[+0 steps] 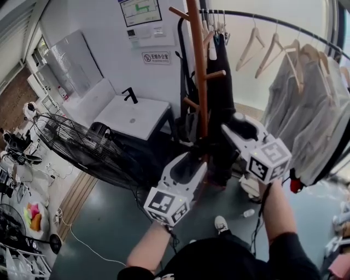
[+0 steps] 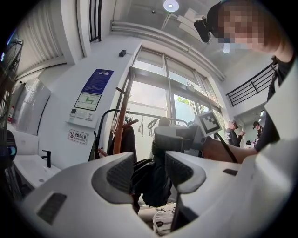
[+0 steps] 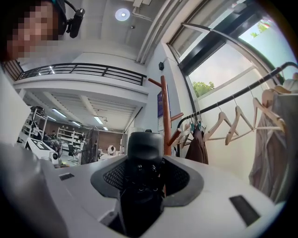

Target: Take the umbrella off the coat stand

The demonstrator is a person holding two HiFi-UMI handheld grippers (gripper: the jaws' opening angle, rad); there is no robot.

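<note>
The right tool [image 3: 145,173] is clenched on the black umbrella [image 3: 144,148], its dark pads pressed against both sides of the shaft just under a rounded black cap. The left tool [image 2: 149,169] is released, jaws well apart, with the umbrella's loose black folds hanging in the gap. Whether its pads touch the cloth cannot be told. From the head view the two tools sit close together at the foot of the wooden coat stand [image 1: 199,71], the left tool lower and the right one higher. The umbrella is a dark mass between them, right against the stand's pole. Below lies a grey-green floor [image 1: 109,229]. To the left a large black fan [image 1: 82,145] tilts on the floor, and behind it stands a white counter [image 1: 147,123] with a black tap [image 1: 130,95]. To the right a black rail [image 1: 273,23] curves away carrying wooden hangers [image 1: 249,44] and pale shirts [image 1: 306,104]. A dark coat [image 1: 221,93] hangs just behind the stand. Farther back are a white wall with posted notices [image 1: 141,13] and tall windows [image 2: 153,97].
</note>
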